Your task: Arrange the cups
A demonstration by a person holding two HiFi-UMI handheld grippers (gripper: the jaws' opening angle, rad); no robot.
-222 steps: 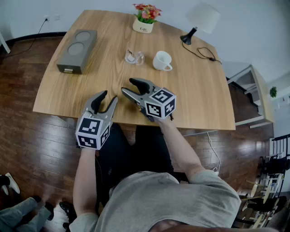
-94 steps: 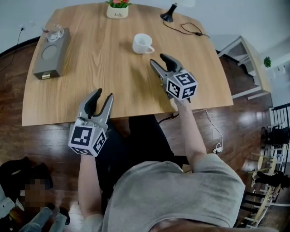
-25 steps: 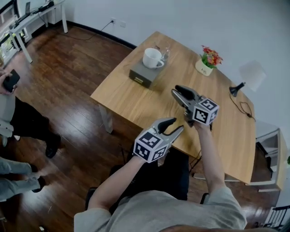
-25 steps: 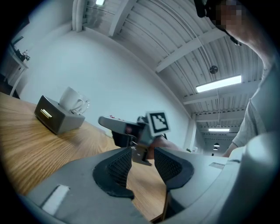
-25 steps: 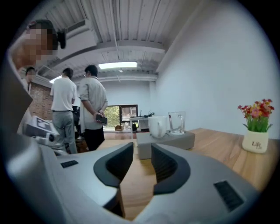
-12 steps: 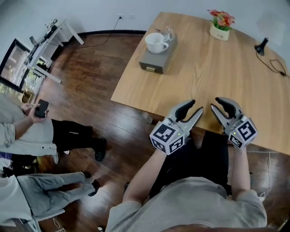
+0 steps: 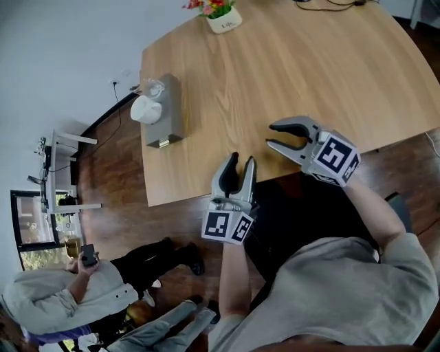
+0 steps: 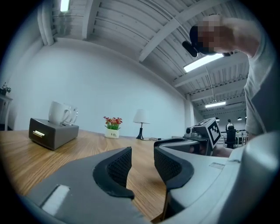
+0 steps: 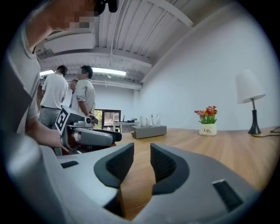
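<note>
A white mug [image 7: 145, 110] and a clear glass cup [image 7: 153, 88] stand side by side on a grey box [image 7: 169, 113] at the table's far left; the left gripper view shows the mug [image 8: 57, 113] upright with the glass [image 8: 73, 115] behind it. My left gripper [image 7: 242, 162] is at the table's near edge, open and holding nothing. My right gripper [image 7: 272, 135] hovers just right of it and points left, its jaws a little apart and empty. Each gripper sees the other: the right gripper [image 8: 197, 139], the left gripper [image 9: 87, 134].
A flower pot [image 7: 223, 18] stands at the table's [image 7: 289, 62] far edge, and a white lamp [image 9: 250, 97] stands beyond it. People stand on the wooden floor [image 7: 117, 206] to the left, one holding a phone [image 7: 88, 256].
Both cups, on the tabletop in the oldest frame, now stand on the grey box. My right gripper has drawn back towards the near edge and turned towards the left one. The head view swung round.
</note>
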